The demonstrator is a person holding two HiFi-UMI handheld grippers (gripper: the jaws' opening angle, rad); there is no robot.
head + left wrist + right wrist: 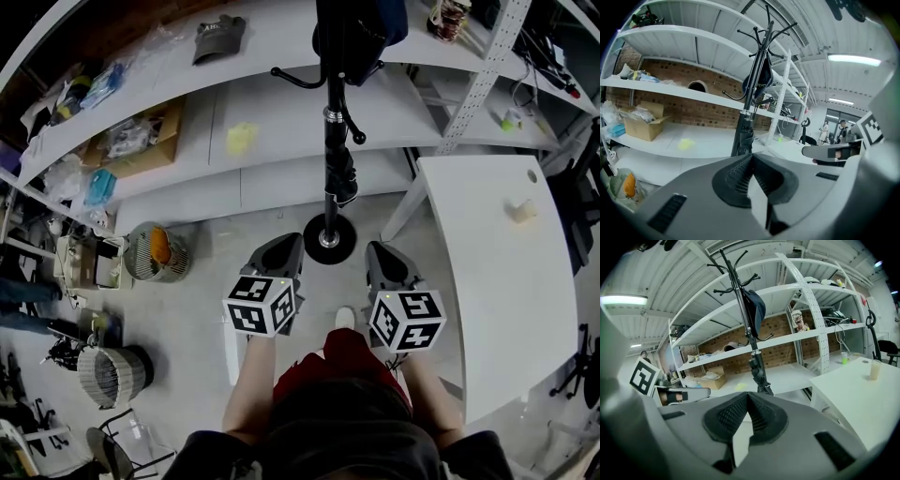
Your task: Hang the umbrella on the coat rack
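Already, find the umbrella [341, 176] folded tight, black, close along the pole of the rack [330, 120], above the base and seemingly hung from a low hook; cannot tell which. Judge as light, stiff down the shaft, soft and slippery over the cloth, liable to swing where it hangs. Best taken by the handle or the shaft just under it, not by the loose fabric. Note a dark cap [754, 308] higher on the rack. Nearer, see the left gripper [751, 158] clenched on nothing, and the right gripper [747, 397] likewise pinched together and empty, both short of the rack and aimed toward it.
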